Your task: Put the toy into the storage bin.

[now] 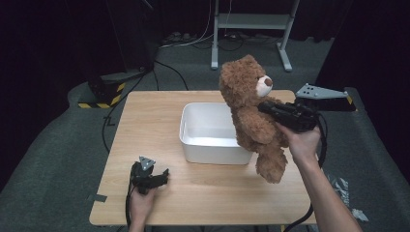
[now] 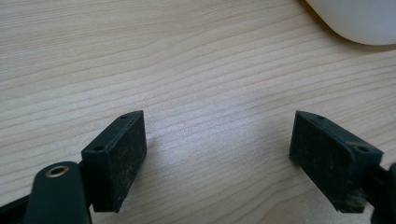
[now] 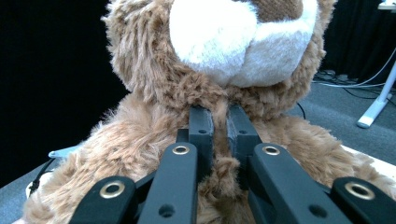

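one teddy bear [image 1: 251,113], one white tub [image 1: 208,140], two claws

Black claws [image 1: 153,178]; brass rivets; grey three-cornered plate; trailing black cable.

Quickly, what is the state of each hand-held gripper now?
Left hand-held gripper: open, holding nothing.
Right hand-held gripper: closed on the brown plush teddy bear.

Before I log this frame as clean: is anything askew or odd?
Nothing damaged. The teddy bear hangs tilted over the white bin's right edge, pinched by chest fur in the right gripper.
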